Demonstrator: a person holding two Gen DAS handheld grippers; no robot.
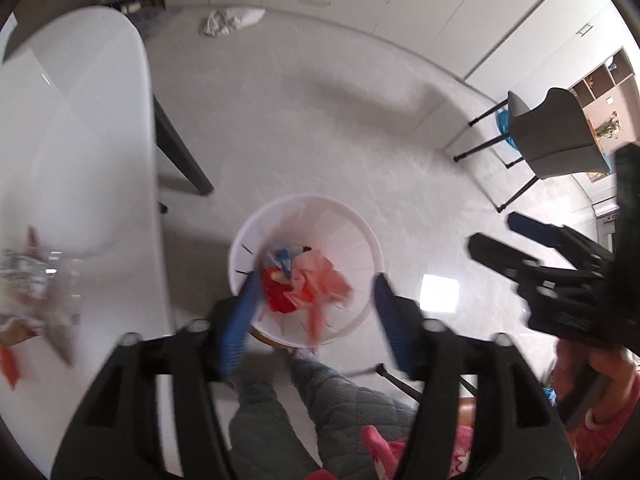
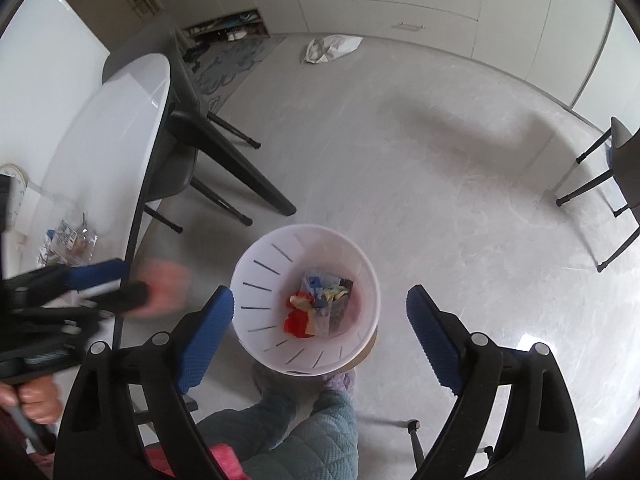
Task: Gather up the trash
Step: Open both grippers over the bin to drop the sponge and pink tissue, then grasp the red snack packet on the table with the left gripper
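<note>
The left tool (image 1: 316, 280) points steeply down over the round white plastic wastebasket (image 1: 248, 236) on the pale grey floor (image 1: 320, 140). Its blue ribbed pads (image 1: 240, 312) stand well apart and press on nothing. In the left wrist view a blurred pink and orange scrap (image 1: 324, 280) appears in the gap between them, over the basket's mouth, touching neither pad as far as the blur lets one tell. The right tool (image 2: 320, 308) also hangs over the basket with its jaws spread wide and nothing between them.

The heap of red, blue and yellow wrappers (image 2: 320, 308) lies at the bottom of the basket. More crumpled clear and silver wrappers (image 2: 68, 240) lie on the glossy white surface (image 2: 100, 140), near its edge beside the basket.

The right wrist view shows the basket's slotted wall and its contents sharply, and it catches the left tool from the side at the left edge, with a pink blur just off its tips. It also shows a white clock face (image 2: 14, 184) on the surface. The left wrist view is smeared by motion. It alone shows the right tool from outside, at the right edge, and a grey chair (image 1: 556, 136) with black legs beyond it. Both views show the person's quilted grey-green trouser legs (image 2: 312, 428) below the basket and a white crumpled bag (image 2: 332, 48) on the floor by the cabinets.
</note>
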